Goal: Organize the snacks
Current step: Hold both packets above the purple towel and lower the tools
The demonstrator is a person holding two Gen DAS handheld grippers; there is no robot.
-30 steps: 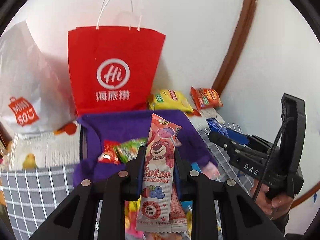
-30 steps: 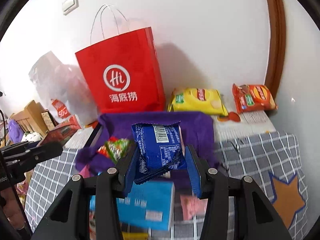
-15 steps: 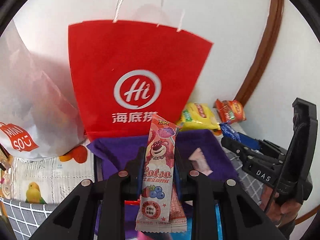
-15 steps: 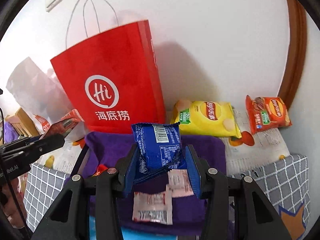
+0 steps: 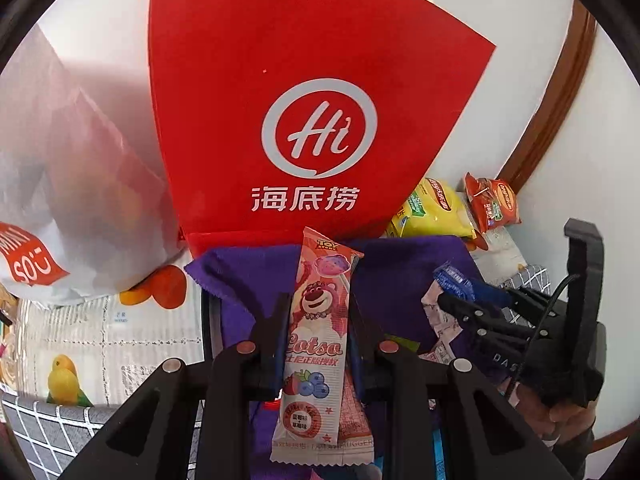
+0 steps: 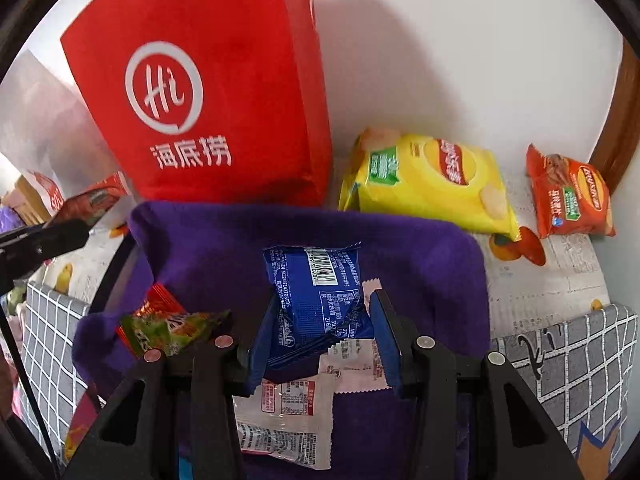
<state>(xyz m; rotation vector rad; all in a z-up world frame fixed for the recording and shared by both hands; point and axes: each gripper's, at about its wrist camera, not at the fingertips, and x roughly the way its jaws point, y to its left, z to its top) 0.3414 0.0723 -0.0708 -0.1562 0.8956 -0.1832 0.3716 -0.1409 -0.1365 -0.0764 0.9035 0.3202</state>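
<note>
Your left gripper (image 5: 318,354) is clenched on a long pink Lotso lollipop packet (image 5: 316,344), which stands upright between the pads with its long axis running along the fingers, its top end toward the red paper bag (image 5: 304,92). Your right gripper (image 6: 324,340) is grasping a blue snack packet (image 6: 318,300), barcode side up; the pads press on its two sides and it looks a little squeezed. Both packets hang over the purple cloth-lined box (image 6: 420,256), which lies directly below and ahead of both jaws, so I judge the coming move is only to lower and release. Inside the box you already have a green-and-red packet (image 6: 168,326) at the left and two pale sachets (image 6: 288,420) under the right gripper. The relation that matters: the blue packet is above the middle of the box, with the sachets just beneath it, while the lollipop packet sits nearer the rear left part of the purple cloth (close to the red bag). In the left view your right gripper is near at the side, so please keep the two apart when you release. The yellow chips bag (image 6: 432,180) and the orange chips bag (image 6: 572,196) lie outside the box, behind it on the right, by the wall.
</note>
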